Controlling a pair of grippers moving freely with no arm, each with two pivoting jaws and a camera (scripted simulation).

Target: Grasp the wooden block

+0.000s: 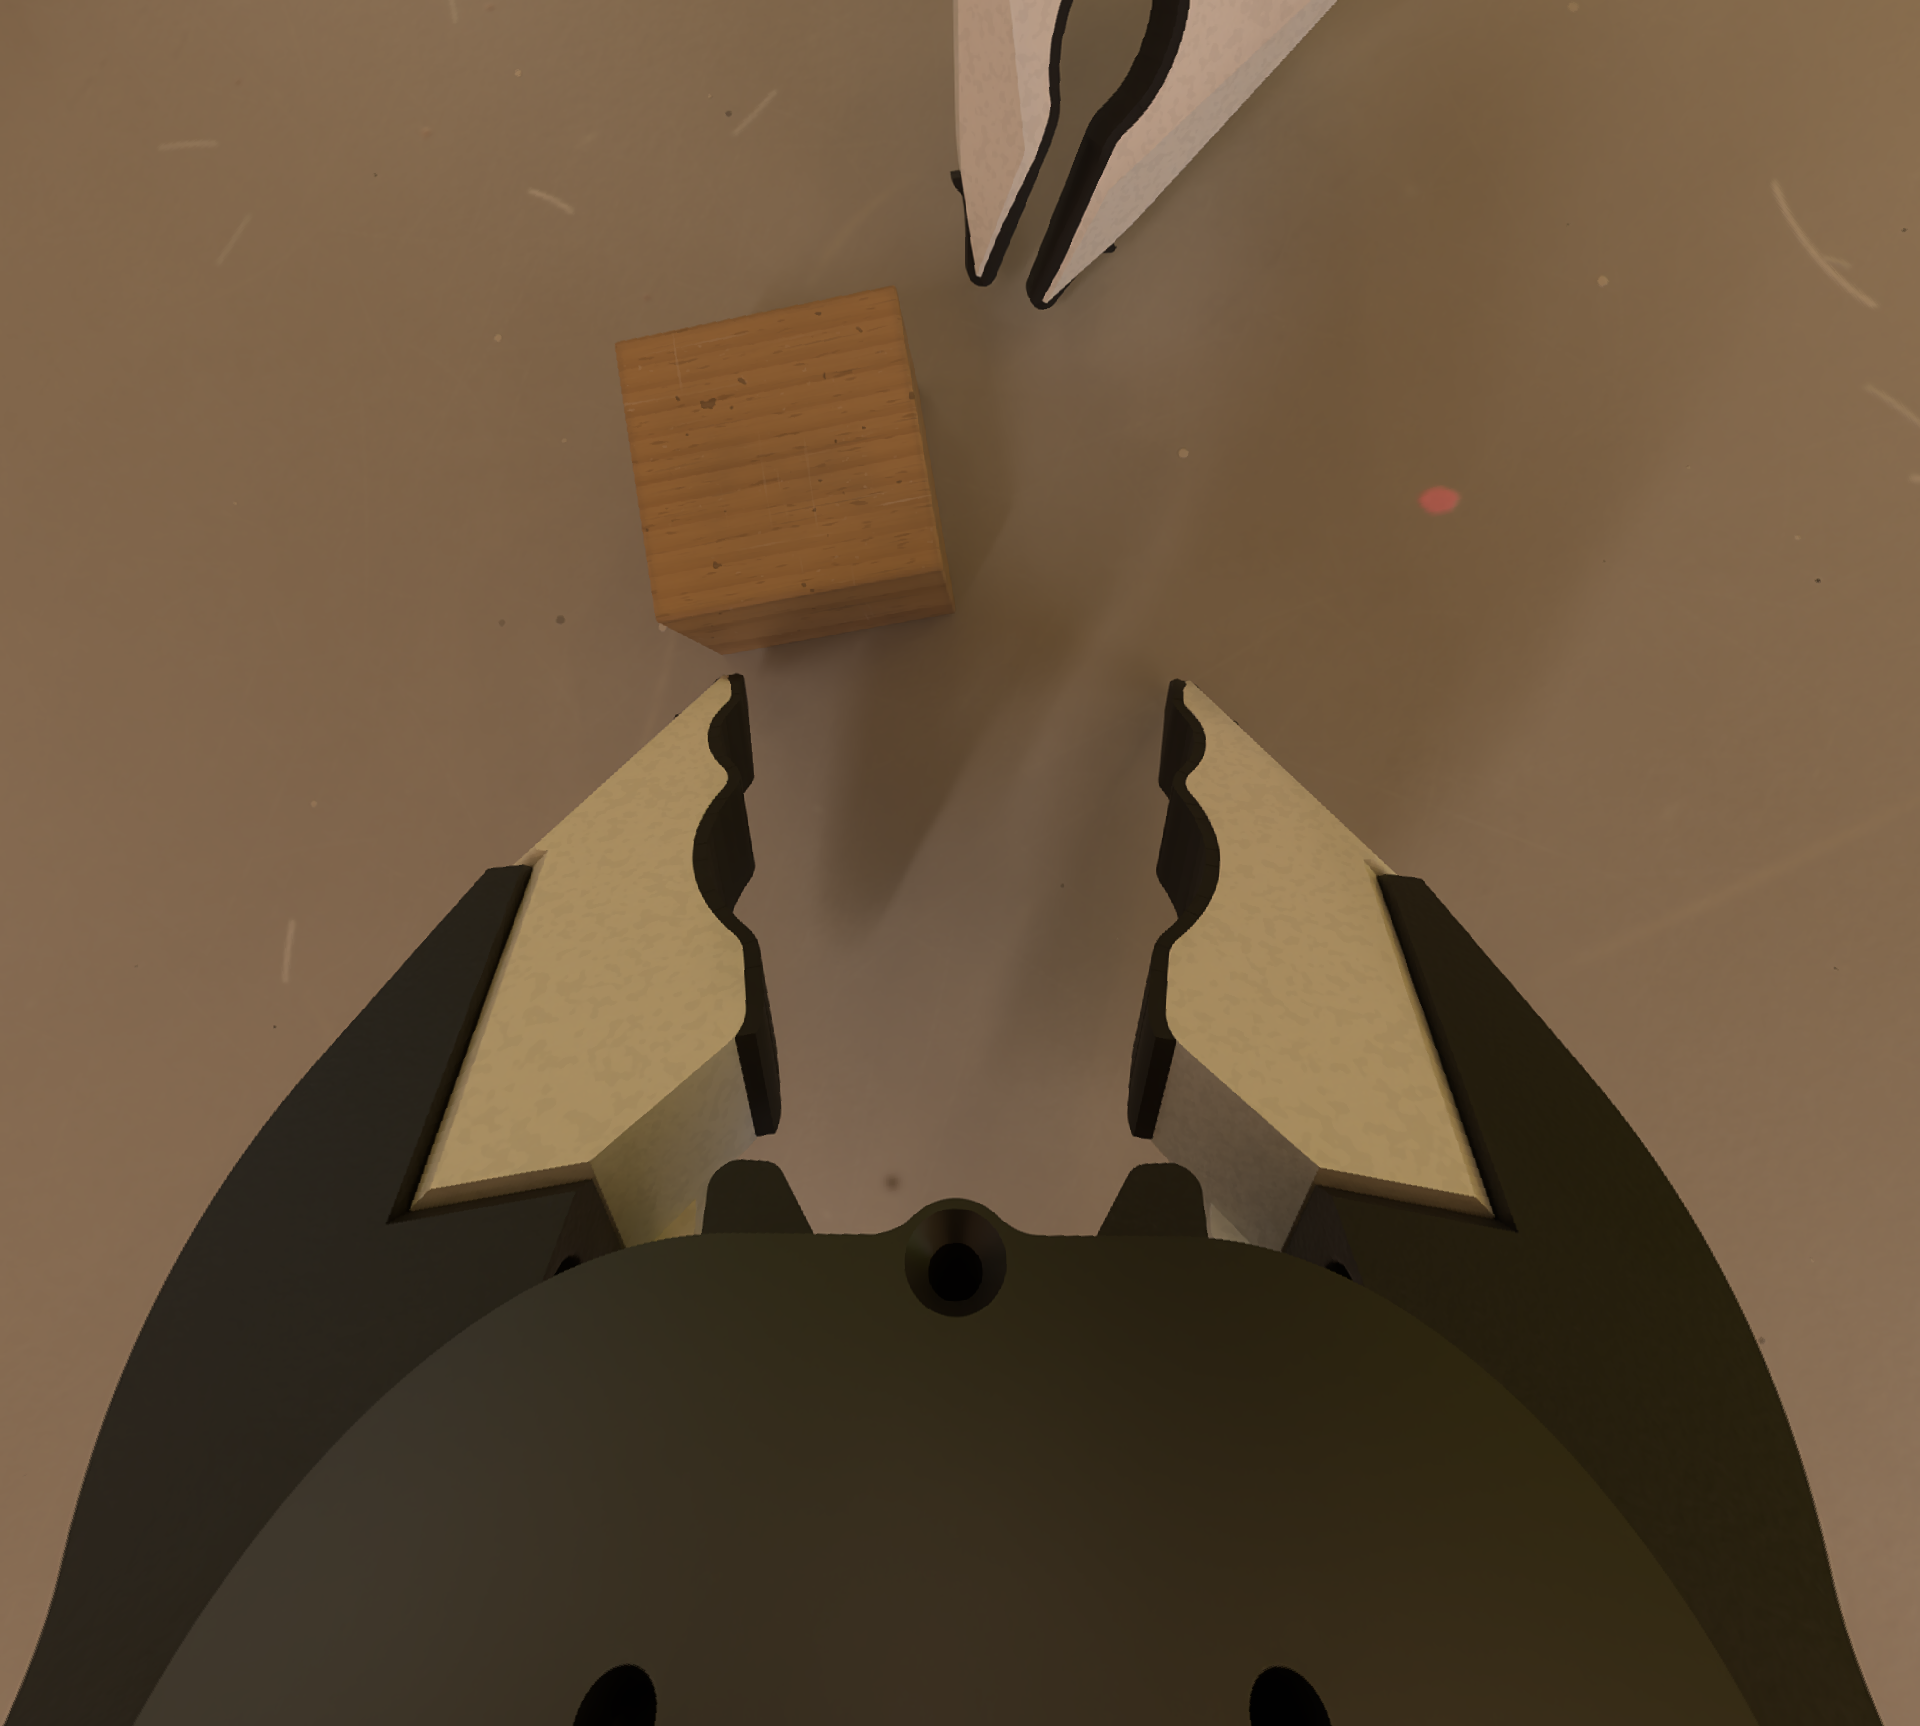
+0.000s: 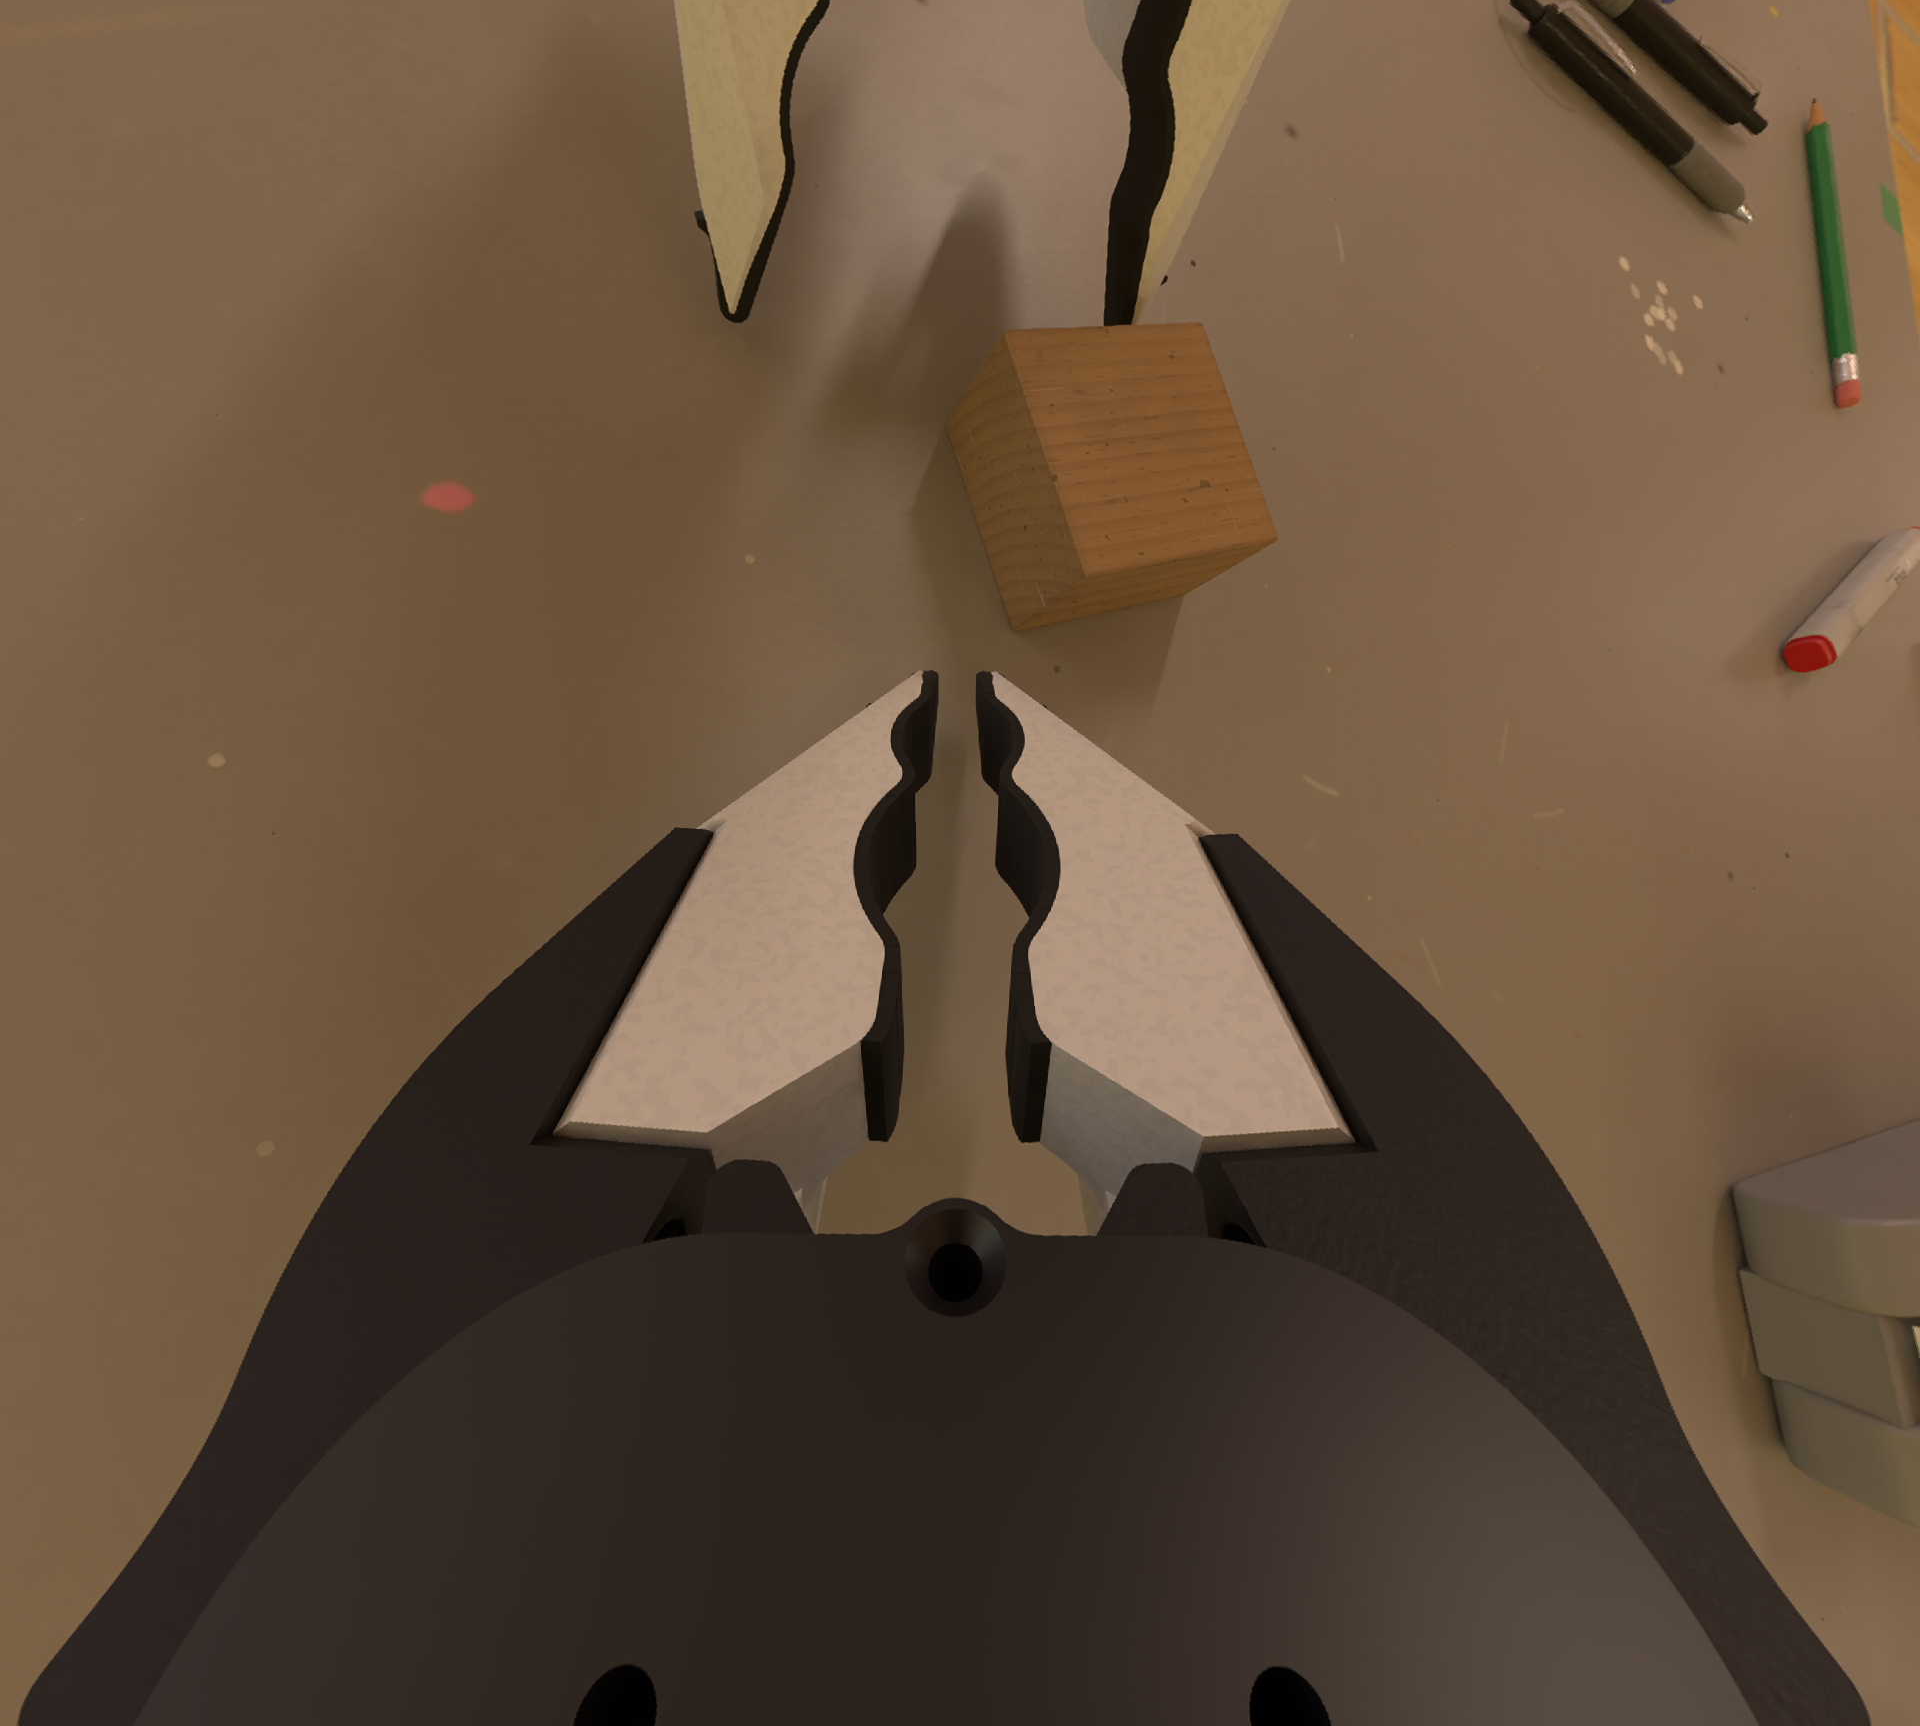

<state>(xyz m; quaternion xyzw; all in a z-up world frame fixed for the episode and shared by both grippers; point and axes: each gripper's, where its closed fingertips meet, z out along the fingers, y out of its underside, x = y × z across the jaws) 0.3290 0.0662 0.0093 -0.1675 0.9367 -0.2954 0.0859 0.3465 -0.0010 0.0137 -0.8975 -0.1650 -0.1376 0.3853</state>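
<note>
Two tools face each other over a brown worktop (image 1: pixel 312 533), the wooden block (image 1: pixel 779 466) resting on it between them. Left tool (image 1: pixel 956 684), its jaws spread wide, hangs just short of the block, which sits slightly left of its gap. Right tool (image 2: pixel 956 677), jaws nearly closed on nothing, hovers near the block's far corner. Pens (image 2: pixel 1631 71), a green pencil (image 2: pixel 1831 253) and a red-capped marker (image 2: pixel 1855 601) lie well apart at the edge.

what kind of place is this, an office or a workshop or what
Probably a desk or work table: pens, a green pencil and a red-capped marker lie along one edge, beside a grey object, possibly a stapler.
</note>
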